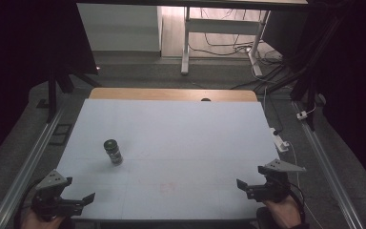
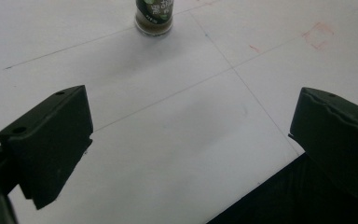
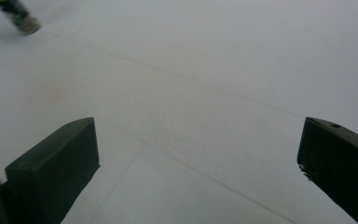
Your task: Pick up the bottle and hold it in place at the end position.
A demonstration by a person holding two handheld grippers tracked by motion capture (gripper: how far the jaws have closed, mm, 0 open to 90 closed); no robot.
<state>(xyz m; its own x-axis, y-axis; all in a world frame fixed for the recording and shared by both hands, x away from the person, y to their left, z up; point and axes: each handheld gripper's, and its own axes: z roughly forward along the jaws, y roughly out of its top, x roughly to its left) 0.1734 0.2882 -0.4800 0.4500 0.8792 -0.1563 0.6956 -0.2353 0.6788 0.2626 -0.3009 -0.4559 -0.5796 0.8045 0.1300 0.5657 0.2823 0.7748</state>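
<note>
White table, one jar, two grippers waiting at the near edge.

Dark floor, cables and a desk frame lay beyond the table, whose far edge showed a strip of bare wood. The jar stood upright on the left half of the sheet, dark-lidded, with a green label and brownish contents. The left gripper sat at the near left corner, held in a hand, jaws spread wide with nothing between them; in the left gripper view the jar stood well ahead, apart from both jaws. The right gripper sat at the near right corner, held in a hand, jaws likewise wide apart and empty. In the right gripper view the jar appeared blurred, far off at the upper left. Faint pencil lines crossed the sheet.
</note>
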